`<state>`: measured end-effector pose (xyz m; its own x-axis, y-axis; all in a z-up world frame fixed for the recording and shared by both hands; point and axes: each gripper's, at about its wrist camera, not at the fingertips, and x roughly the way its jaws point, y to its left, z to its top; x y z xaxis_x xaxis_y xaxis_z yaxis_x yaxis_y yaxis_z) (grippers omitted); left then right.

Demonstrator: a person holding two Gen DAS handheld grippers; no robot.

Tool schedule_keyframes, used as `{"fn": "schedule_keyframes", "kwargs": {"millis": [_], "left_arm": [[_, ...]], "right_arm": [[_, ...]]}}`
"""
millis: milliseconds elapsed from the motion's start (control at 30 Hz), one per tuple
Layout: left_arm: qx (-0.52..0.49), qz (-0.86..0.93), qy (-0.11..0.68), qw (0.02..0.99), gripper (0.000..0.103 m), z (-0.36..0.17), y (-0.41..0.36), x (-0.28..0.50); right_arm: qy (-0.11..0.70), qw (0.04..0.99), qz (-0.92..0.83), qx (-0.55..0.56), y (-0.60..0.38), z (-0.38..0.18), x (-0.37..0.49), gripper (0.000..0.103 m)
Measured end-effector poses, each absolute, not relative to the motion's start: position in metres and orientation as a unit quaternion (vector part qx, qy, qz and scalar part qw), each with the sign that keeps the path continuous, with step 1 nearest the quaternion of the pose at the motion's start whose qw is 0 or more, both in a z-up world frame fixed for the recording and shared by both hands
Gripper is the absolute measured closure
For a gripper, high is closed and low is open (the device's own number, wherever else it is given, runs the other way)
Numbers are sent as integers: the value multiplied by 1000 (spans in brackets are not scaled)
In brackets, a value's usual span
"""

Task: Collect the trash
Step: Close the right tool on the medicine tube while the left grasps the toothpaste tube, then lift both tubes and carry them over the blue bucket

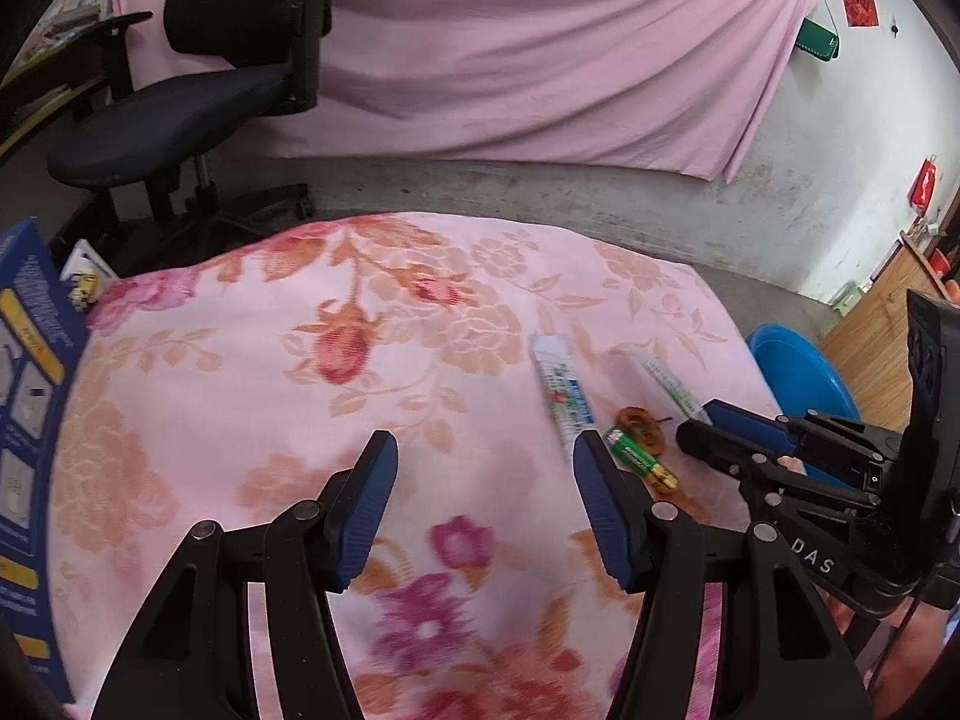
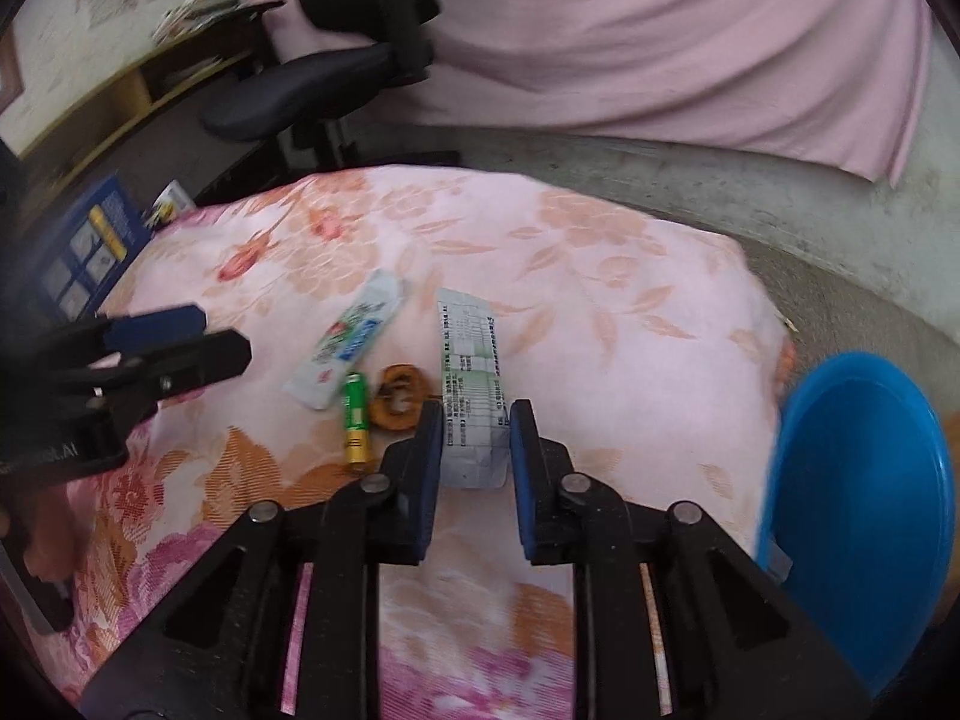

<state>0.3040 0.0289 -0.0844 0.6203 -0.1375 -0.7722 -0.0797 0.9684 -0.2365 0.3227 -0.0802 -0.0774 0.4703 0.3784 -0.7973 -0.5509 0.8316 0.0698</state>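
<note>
Right gripper [image 2: 475, 441] straddles the paper strip [image 2: 471, 384]
Thin, light and floppy, the strip suits a near-end pinch; jaws narrow, perhaps not yet gripping. Left gripper [image 1: 485, 468] wide, empty.

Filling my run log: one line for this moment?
left gripper: open, empty | right gripper: jaws around pill strip | battery, toothpaste tube: on cloth

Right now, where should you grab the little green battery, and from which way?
Grip the green battery across its middle, coming from above with the gripper turned across its length. It lies flat on the flowery cloth, so only its round sides are free. The brown ring sits close on one side, so probably keep the gripper narrow.
</note>
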Motion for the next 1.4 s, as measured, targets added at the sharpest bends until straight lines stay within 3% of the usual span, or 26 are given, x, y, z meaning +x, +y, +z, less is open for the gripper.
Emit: {"fn": "schedule_keyframes", "kwargs": {"millis": [367, 467, 567, 667, 867, 1167, 1400], "left_arm": [[-50, -42, 469, 881, 48, -102, -11, 340], [-30, -34, 476, 878, 64, -107, -16, 343], [-18, -34, 478, 878, 70, -111, -17, 344], [-7, -38, 478, 877, 85, -114, -17, 344], [-17, -47, 467, 883, 85, -108, -12, 334], [-44, -57, 344, 936, 85, -66, -3, 295], [-25, -63, 216, 974, 85, -23, -17, 268]], "right_arm": [[444, 857, 244, -92, -110, -84, 329, 54], [444, 857, 243, -100, -107, -85, 328, 54], [444, 856, 243, -103, -106, -85, 329, 54], [444, 856, 243, -104, -106, -85, 329, 54], [434, 860, 247, -107, -106, -83, 326, 54], [347, 902, 230, -114, -116, -58, 302, 54], [183, 959, 210, -51, -141, -9, 267, 54]]}}
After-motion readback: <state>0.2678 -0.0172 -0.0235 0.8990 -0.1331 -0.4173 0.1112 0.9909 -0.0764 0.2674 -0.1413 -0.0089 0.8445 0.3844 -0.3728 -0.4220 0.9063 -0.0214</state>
